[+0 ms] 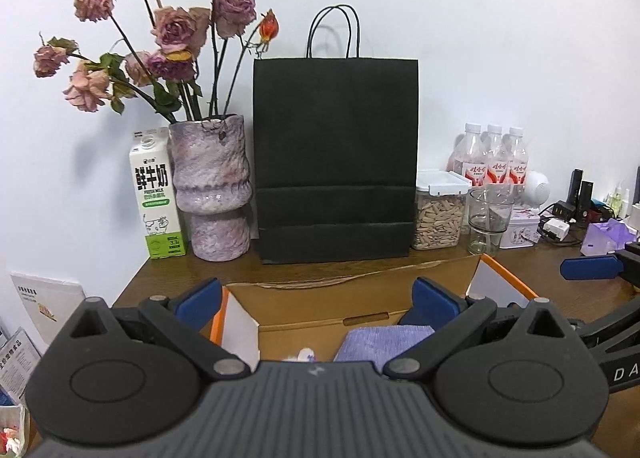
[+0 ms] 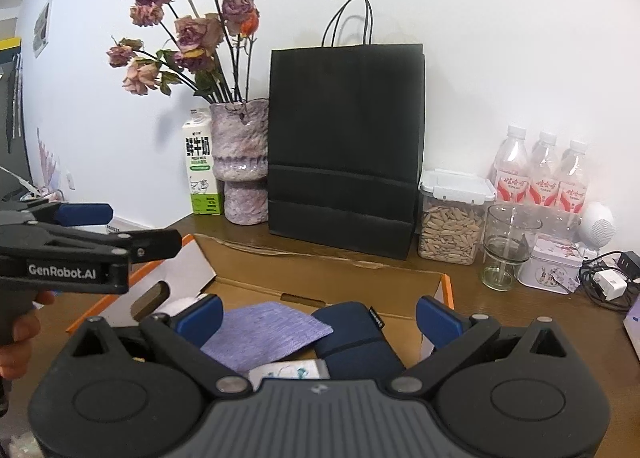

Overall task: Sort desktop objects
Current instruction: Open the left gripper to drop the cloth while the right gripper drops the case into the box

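Nearest in both wrist views are the tongs themselves. The right gripper (image 2: pixel 320 314) stands wide, its blue pads spread with nothing between them; the left gripper (image 1: pixel 316 298) is likewise spread wide and empty. Seen from the right wrist view, the left tool sits to the left, a hand (image 2: pixel 18 334) on its grip.

Just beyond and below the pads lies the open cardboard box (image 2: pixel 360 278), orange-edged, its flaps folded out. Inside it rest a lilac cloth (image 2: pixel 266 332), a dark navy pouch (image 2: pixel 354 338) to its right, and a small white packet (image 2: pixel 286 372) at the near edge. The pouch's long axis runs near to far, slightly slanted; the cloth lies flat with a corner pointing right.

What is left to sort appears to stand farther off, at the right: a clear glass (image 2: pixel 504 246), a seed-filled lidded container (image 2: pixel 450 218), a small printed tin (image 2: pixel 550 264) and three water bottles (image 2: pixel 542 170). These lie ahead and right of both tools, so the right gripper is probably the nearer one; the glass stands upright, so a level approach across its width would suit.

Against the far wall stand a black paper bag (image 2: pixel 344 146), a mottled purple vase (image 2: pixel 240 166) of dried roses, and a milk carton (image 2: pixel 200 170) at the far left.
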Motion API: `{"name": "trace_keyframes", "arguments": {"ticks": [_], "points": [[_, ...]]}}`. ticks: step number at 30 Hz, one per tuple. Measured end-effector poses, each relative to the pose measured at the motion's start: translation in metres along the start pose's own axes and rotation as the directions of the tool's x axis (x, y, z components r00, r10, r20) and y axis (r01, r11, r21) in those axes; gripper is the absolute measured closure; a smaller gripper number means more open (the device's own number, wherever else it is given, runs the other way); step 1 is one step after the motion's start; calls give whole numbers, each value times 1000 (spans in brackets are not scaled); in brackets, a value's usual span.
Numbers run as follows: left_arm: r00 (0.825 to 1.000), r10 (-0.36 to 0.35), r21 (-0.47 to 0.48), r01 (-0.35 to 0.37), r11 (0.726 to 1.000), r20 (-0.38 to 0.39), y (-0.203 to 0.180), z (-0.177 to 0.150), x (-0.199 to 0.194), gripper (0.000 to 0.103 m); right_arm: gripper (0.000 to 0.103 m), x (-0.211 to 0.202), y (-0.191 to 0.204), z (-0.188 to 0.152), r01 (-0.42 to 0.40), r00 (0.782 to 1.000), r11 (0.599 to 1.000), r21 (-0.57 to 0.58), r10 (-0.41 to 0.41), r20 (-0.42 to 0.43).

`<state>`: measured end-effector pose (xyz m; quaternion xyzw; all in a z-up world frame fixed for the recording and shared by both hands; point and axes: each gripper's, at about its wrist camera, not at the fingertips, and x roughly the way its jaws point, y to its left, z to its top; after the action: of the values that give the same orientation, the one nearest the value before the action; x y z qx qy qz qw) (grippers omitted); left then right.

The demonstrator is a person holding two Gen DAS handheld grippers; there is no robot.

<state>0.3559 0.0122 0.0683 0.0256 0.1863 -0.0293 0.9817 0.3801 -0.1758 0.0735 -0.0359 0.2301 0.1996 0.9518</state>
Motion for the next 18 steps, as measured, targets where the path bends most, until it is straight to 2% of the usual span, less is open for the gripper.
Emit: {"name": "trace_keyframes", "arguments": {"ticks": [18], "points": [[1000,-12,-36,12,999,7,14,-43,-90,0,0,-80,21,-51,-11,1000,1000,17,11,-5]]}}
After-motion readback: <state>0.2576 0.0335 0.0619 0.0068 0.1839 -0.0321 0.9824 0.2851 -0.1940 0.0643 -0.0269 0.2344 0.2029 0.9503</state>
